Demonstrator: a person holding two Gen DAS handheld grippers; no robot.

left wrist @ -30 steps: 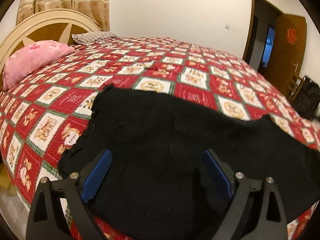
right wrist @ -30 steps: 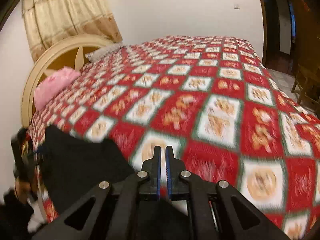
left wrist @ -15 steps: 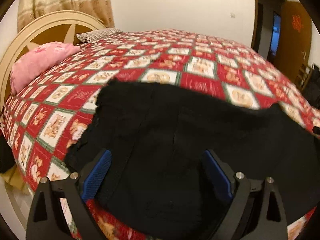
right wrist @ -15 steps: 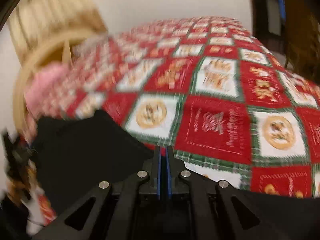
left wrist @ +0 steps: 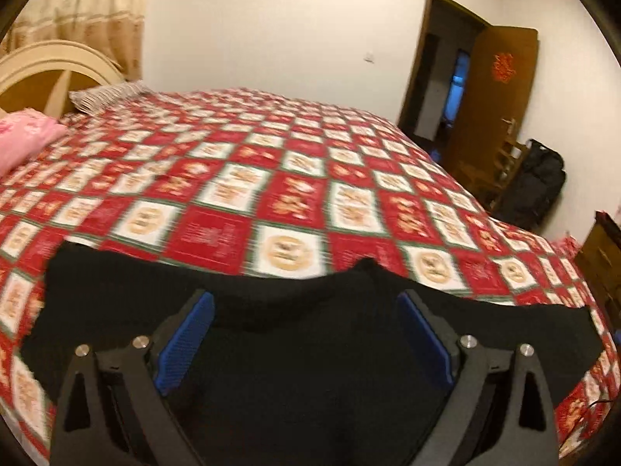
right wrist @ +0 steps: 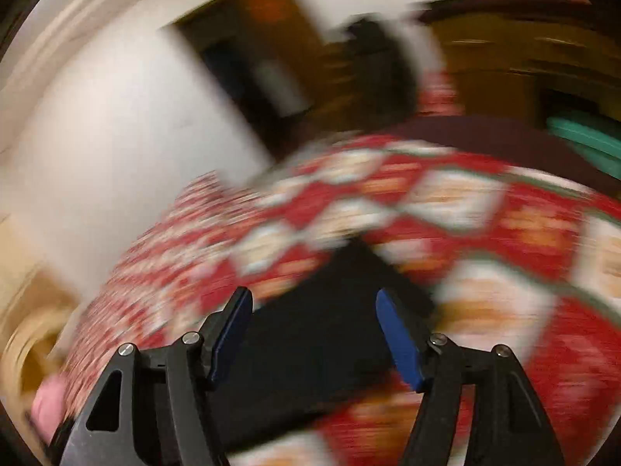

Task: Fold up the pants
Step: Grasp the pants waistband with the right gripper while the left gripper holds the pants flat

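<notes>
Here, dark knit pants (left wrist: 310,349) lie flat on the checkered quilt (left wrist: 271,194); left hand-held gripper (left wrist: 306,334) wide, right hand-held gripper (right wrist: 310,330) opening, empty.

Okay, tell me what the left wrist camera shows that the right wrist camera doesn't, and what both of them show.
Only the left wrist view shows the pink pillow, the striped pillow, the cream headboard and the left tool, its jaws open over the cloth.

Only the right wrist view, heavily blurred, shows the right tool, jaws opening with nothing gripped, and something teal at the right edge.

Both show the black pants lying on the red patchwork bedspread.
</notes>
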